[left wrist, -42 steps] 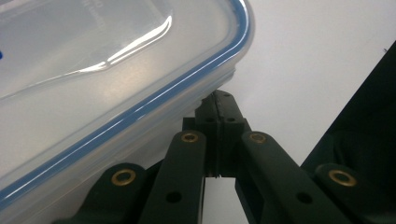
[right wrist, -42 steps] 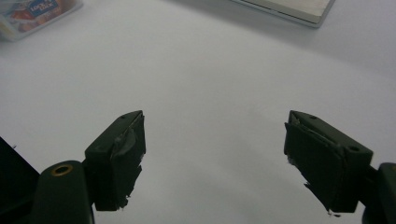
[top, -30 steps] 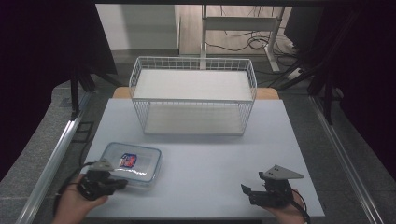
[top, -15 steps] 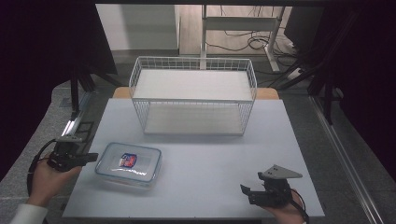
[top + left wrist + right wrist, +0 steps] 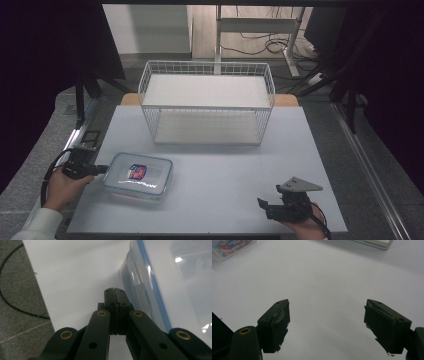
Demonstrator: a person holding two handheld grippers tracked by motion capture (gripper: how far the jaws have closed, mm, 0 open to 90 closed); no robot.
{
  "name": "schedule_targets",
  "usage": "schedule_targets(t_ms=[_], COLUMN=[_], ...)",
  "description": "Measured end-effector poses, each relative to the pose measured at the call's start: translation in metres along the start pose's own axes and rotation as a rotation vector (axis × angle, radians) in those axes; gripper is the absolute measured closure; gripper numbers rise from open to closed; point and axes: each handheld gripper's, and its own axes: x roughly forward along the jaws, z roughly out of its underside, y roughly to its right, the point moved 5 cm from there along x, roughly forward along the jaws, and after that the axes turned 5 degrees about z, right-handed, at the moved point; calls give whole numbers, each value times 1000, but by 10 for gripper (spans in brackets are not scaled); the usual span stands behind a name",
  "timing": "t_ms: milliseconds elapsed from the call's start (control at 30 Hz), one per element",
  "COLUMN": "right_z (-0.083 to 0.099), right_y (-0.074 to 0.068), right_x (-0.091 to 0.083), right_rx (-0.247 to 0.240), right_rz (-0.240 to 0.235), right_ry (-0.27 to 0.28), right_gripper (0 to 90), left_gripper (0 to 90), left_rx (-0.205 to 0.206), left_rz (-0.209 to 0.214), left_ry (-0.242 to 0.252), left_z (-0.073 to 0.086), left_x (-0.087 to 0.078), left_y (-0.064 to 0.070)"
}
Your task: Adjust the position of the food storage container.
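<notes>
My left claw (image 5: 102, 169): jaws pressed together, holding nothing, tip at the left short wall of the clear lidded container (image 5: 139, 175), lower left of the high view. Container's long axis runs left to right. My right claw (image 5: 267, 205): jaws apart, well off at lower right; left is nearer.

container (image 5: 138, 175) | clear plastic, blue-rimmed lid on, label on top | flat | table front-left

lidded container (image 5: 138, 175) on the table (image 5: 220, 195), front left, with the left gripper (image 5: 102, 169) just beside its left end. wire basket (image 5: 207, 102) behind it, at the table's back middle. right gripper (image 5: 263, 206) at the front right, well apart from both.
</notes>
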Motion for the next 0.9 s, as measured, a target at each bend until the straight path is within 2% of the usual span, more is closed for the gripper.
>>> schedule_targets(t_ms=[100,233,367,733,900], right_z=[0,0,0,-1,-1], right_y=[-1,-1,-1,1,-1], right_x=[0,0,0,-1,-2], right_rx=[-4,-4,-2,-1,-3], right_rz=[1,-1,1,7,9], right_ry=[-4,-5,-3,6,7], right_gripper=[209,209,209,209,209], left_gripper=[900,900,900,900,900], left_rx=[6,3,7,-2,15], left_rz=[7,11,8,22,41], left_ry=[-16,1,-12,-8,-11], left_z=[3,2,2,6,10], left_x=[5,4,4,5,5], left_y=[2,3,4,4,14])
